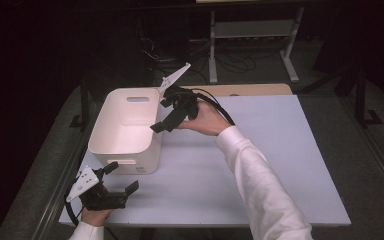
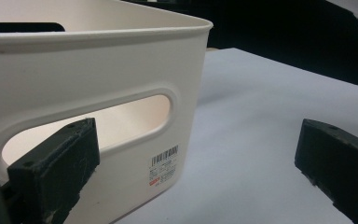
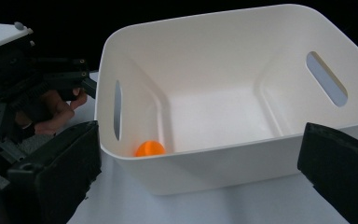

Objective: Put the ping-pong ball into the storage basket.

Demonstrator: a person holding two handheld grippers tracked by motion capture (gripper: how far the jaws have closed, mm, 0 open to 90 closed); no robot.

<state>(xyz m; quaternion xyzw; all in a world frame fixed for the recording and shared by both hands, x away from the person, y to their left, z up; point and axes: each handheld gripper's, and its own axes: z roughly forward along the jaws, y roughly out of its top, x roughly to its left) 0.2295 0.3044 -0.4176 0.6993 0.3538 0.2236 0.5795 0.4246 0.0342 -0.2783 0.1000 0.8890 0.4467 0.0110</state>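
Tabletop (image 1: pixel 260 165) carries a white bin (image 1: pixel 125 127) at its left side; right hand-held gripper (image 1: pixel 172 117) hovers at the bin's right rim, jaws spread, empty; left hand-held gripper (image 1: pixel 121 177) sits just before the bin's near wall, jaws spread; orange ball (image 3: pixel 150 148) lies in a bin corner.

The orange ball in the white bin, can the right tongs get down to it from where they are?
Probably yes. The right tongs hang open over the bin's open top, and nothing covers the ball. It sits tight in a bottom corner, though, so the walls may crowd the jaws.
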